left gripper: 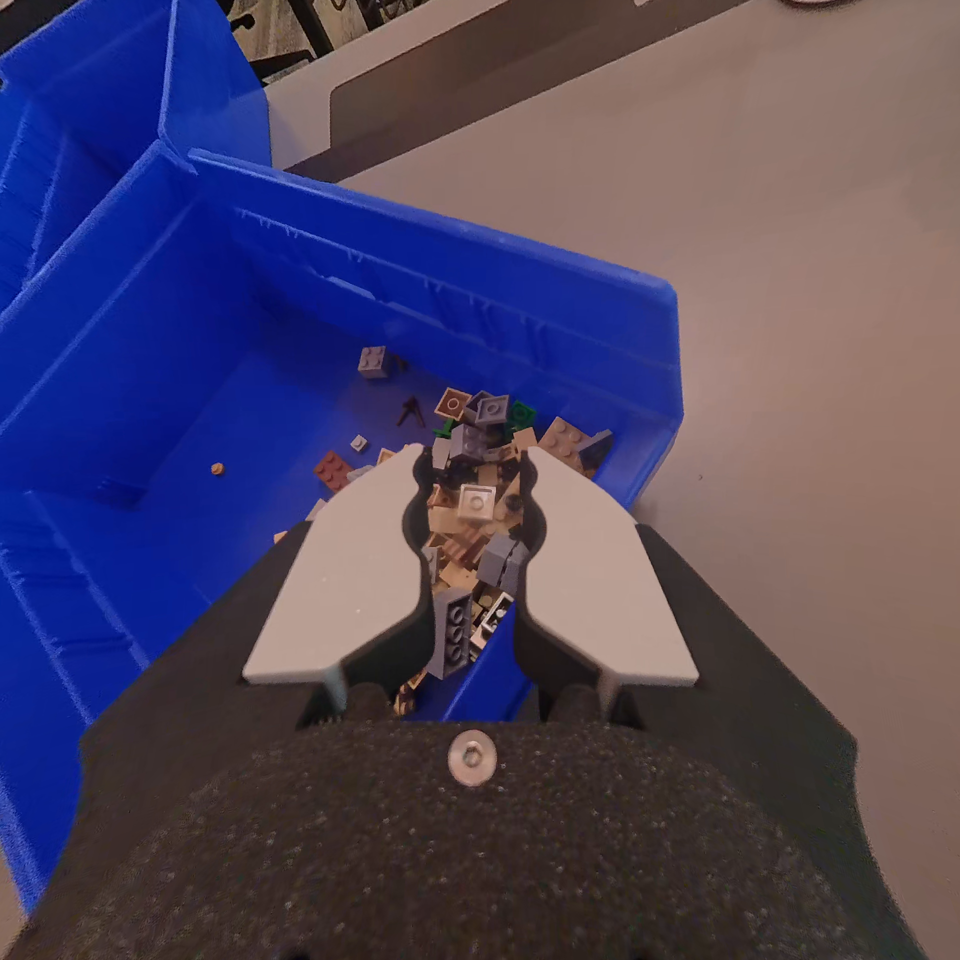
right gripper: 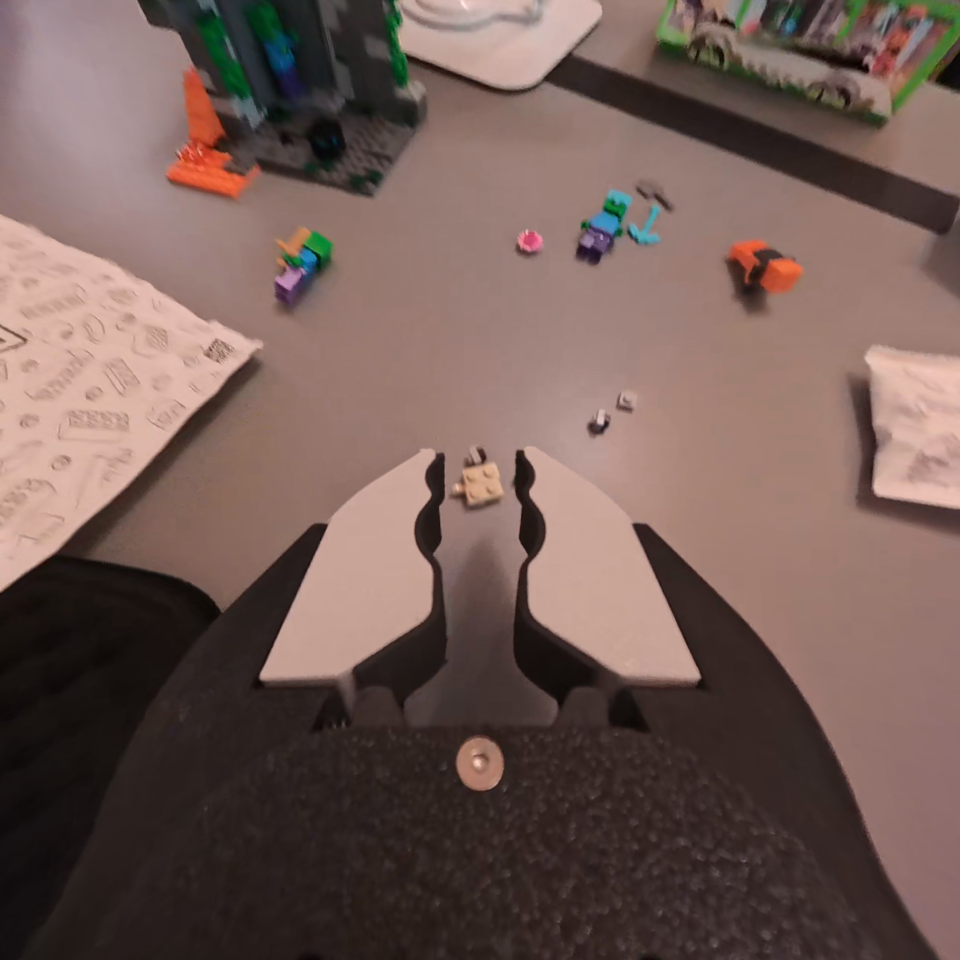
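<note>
Blue bin (left gripper: 519,291); tan, grey, brown bricks (left gripper: 475,519); grey fingers (right gripper: 363,571); tan plate (right gripper: 483,485).

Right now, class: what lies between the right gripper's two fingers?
In the right wrist view, a tan square plate lies on the grey table between the open right gripper tips.

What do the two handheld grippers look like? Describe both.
Left gripper and right gripper match: rough, speckled black plastic bodies, one silver screw at centre, two flat light-grey fingers with wavy black inner pads. No cables, markings or sleeves show.
</note>
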Available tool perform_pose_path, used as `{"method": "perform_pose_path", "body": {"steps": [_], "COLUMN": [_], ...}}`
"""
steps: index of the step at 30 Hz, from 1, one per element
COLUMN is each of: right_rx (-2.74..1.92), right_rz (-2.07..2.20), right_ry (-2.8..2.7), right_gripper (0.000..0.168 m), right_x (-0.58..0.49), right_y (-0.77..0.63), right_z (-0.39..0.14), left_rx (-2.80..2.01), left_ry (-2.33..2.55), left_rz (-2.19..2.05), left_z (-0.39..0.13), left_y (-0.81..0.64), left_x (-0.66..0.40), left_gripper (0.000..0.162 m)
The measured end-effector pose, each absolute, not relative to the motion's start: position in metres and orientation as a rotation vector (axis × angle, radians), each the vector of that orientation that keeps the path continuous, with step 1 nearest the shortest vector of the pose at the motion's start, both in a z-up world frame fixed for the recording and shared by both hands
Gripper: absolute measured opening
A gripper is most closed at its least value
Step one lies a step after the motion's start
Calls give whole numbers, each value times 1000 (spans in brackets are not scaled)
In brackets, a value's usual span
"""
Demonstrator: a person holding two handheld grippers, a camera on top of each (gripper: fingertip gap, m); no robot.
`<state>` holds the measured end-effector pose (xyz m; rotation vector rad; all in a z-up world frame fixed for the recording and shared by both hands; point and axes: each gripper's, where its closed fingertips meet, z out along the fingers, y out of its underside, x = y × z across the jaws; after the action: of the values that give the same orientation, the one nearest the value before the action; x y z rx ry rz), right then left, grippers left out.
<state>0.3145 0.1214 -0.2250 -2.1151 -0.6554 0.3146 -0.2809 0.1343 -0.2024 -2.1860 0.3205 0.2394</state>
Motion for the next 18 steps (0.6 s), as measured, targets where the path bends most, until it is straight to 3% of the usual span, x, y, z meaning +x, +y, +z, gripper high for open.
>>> {"method": "perform_pose_path", "body": {"steps": [11,18], "right_rx": [-2250,-2299], "right_rz": [255,314], "right_ry": [-802,-841], "right_gripper": [32,21], "right_x": [325,332], "right_y": [122,140], "right_z": [-251,-254], "left_rx": [-1969,-1915], "left_ry": [439,600], "left_rz": [218,140], "left_z": [-150,-152], "left_y": [125,115], "left_x": [-235,-184], "left_gripper": [25,23]}}
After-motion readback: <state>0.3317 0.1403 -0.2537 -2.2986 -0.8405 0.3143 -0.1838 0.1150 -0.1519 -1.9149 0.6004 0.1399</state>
